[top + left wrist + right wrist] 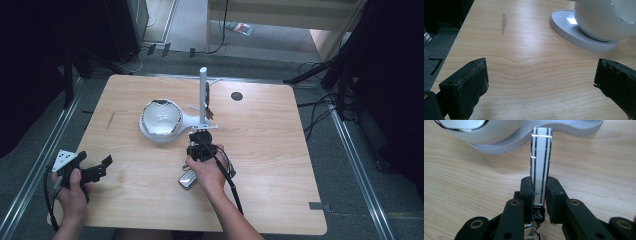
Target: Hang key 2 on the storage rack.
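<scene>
My right gripper [540, 185] is shut on a flat white tag [541, 157] with black stripes, which stands up between the pads. A black emblem and a metal ring [537, 218] hang below the tag. In the high view the right gripper [201, 136] sits just in front of a white stand [203, 95], and a silver key fob [187, 179] lies under the hand. A white bowl-shaped dish [161, 120] sits on the stand's round base [574, 35]. My left gripper [103, 166] rests at the table's left edge, and its fingers [466, 85] stand open over bare wood.
A small bunch of keys [208, 111] hangs from a peg on the stand's post. A dark round grommet [236, 96] sits in the wooden table [270, 150] near its far edge. Cables and dark stands crowd the floor around the table.
</scene>
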